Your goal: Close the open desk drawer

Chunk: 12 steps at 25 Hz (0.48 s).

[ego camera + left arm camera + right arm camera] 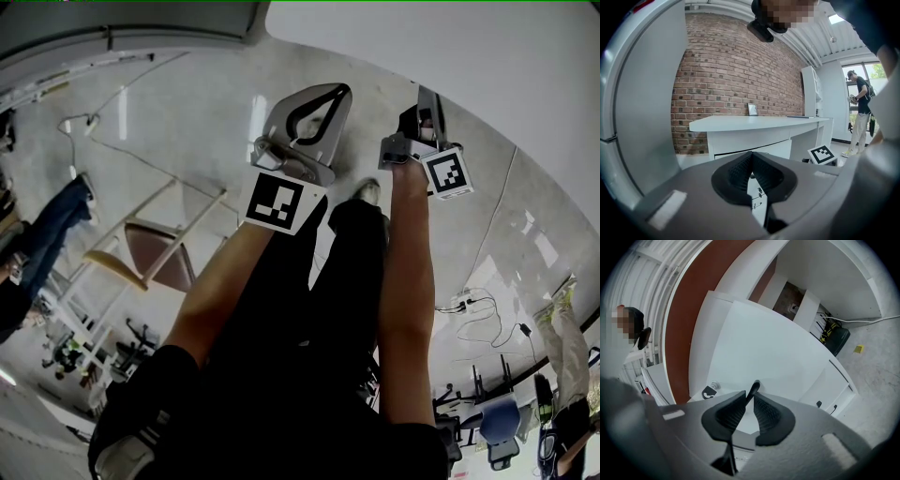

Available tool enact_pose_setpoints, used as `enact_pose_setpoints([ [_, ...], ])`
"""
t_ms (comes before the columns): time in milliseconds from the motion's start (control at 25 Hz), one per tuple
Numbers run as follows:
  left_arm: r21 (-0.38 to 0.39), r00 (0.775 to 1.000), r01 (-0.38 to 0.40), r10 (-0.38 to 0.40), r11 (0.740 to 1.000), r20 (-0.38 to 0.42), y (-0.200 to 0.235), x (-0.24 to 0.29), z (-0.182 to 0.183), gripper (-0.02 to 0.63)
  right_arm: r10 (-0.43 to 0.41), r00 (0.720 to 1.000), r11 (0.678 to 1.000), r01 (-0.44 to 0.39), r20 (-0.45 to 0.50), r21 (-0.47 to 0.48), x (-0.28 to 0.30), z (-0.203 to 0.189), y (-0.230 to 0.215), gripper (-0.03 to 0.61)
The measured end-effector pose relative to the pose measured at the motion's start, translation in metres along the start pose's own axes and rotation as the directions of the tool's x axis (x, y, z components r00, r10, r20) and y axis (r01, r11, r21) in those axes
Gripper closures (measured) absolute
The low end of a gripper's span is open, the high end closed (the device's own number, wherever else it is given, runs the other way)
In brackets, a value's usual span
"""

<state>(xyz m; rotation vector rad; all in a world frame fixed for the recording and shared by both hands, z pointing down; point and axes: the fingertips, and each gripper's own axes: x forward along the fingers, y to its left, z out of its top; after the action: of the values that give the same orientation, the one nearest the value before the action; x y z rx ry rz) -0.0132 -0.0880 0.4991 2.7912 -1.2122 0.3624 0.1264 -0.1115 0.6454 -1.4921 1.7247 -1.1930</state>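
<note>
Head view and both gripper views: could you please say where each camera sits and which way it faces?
Head view: on the person's head, facing steeply down; shows forearms, left gripper, right gripper.
Left gripper view: rides that gripper, faces the white desk level; jaws together.
Right gripper view: rides that gripper, rolled, faces the desk; jaws slightly apart.
Shared: both gripper views show the desk.

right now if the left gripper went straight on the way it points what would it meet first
Probably the white drawer front under the desk, seen just beyond the left gripper; how far off is unclear.
</note>
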Motion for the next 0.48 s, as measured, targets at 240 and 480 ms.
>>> enact_pose_setpoints([
  [240,0.044,0.999,0.016,-0.015,0.999,-0.028,-0.0006,0.002,-0.0038,0.595,-0.001,1.0,1.0,0.001,-0.002,-0.003,0.0056,0.0024,-0.0012,0.522],
  [480,-0.015,1.0,-0.014,0.014,1.0,0.015,-0.0005,0.0028,0.0001,0.595,0.015,1.0,1.0,-0.015,0.019,0.019,0.0067,0.0056,-0.0014,0.522],
])
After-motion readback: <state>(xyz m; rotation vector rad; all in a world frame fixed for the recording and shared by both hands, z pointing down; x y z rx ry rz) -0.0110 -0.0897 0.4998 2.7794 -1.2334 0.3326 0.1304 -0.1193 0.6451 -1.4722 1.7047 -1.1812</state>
